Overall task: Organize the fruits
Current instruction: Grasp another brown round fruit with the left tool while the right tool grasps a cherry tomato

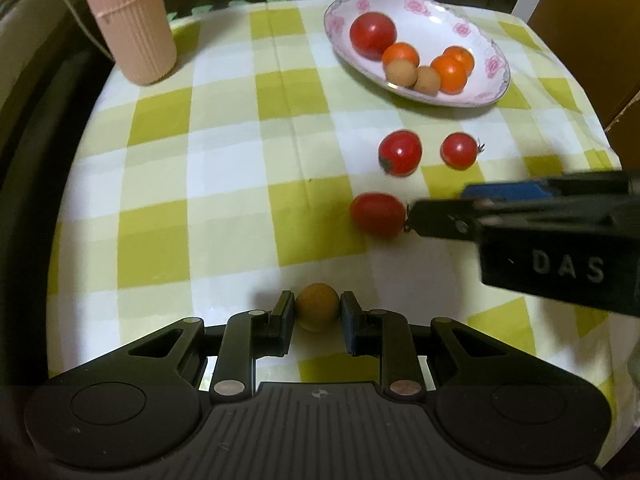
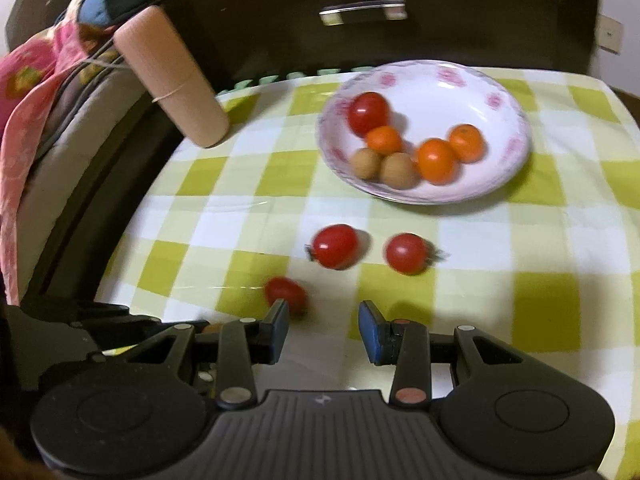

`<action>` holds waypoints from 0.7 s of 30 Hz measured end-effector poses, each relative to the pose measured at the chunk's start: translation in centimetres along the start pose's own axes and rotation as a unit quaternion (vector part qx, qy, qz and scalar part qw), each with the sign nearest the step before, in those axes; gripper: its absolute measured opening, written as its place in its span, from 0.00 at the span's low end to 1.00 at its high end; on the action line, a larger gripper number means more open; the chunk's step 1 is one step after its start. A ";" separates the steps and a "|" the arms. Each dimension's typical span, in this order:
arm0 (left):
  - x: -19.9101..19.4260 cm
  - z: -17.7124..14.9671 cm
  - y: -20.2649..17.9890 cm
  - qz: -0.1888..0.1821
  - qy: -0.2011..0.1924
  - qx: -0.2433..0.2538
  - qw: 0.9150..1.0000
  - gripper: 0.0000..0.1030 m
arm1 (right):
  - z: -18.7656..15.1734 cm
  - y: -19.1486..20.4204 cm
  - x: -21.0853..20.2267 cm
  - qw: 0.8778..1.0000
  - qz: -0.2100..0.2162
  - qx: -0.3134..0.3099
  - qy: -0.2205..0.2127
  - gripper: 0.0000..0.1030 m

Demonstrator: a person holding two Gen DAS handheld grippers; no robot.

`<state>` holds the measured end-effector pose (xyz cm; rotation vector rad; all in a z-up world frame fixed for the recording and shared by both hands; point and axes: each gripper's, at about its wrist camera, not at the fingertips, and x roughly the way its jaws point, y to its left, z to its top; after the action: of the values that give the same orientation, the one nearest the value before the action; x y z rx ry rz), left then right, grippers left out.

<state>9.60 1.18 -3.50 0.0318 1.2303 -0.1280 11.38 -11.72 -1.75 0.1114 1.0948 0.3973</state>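
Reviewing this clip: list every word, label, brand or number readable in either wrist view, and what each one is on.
"DAS" - raised letters on the black body of the right hand-held gripper, seen in the left wrist view; any letters beyond them are cut off by the frame edge.
No other readable text: the floral plate, the checked tablecloth and the pink ribbed cylinder carry none.

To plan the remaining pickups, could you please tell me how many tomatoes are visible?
4: one on the floral plate, tomato; three on the checked cloth, at and. None appears hidden.
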 end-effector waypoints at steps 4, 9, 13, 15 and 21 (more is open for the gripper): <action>-0.2 -0.4 0.3 -0.007 0.004 -0.008 1.000 0.31 | 0.9 1.3 1.0 0.999 0.013 -0.030 0.010 0.36; -0.2 -0.6 0.4 -0.012 0.010 -0.011 1.000 0.32 | 1.8 2.5 3.1 0.997 0.022 -0.054 0.040 0.36; -0.1 -0.5 0.5 -0.015 0.011 -0.015 1.000 0.33 | 2.1 2.9 4.3 0.996 -0.004 -0.069 0.049 0.37; -0.1 -0.4 0.5 -0.015 0.011 -0.015 1.000 0.33 | 2.3 2.9 4.7 0.996 -0.006 -0.069 0.052 0.37; -0.1 -0.4 0.5 -0.014 0.010 -0.012 1.000 0.33 | 1.9 2.5 5.1 0.995 -0.018 -0.072 0.060 0.28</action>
<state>9.24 1.75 -3.52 -0.0065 1.2528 -0.1378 14.40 -7.30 -4.50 -0.0604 1.1817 0.4534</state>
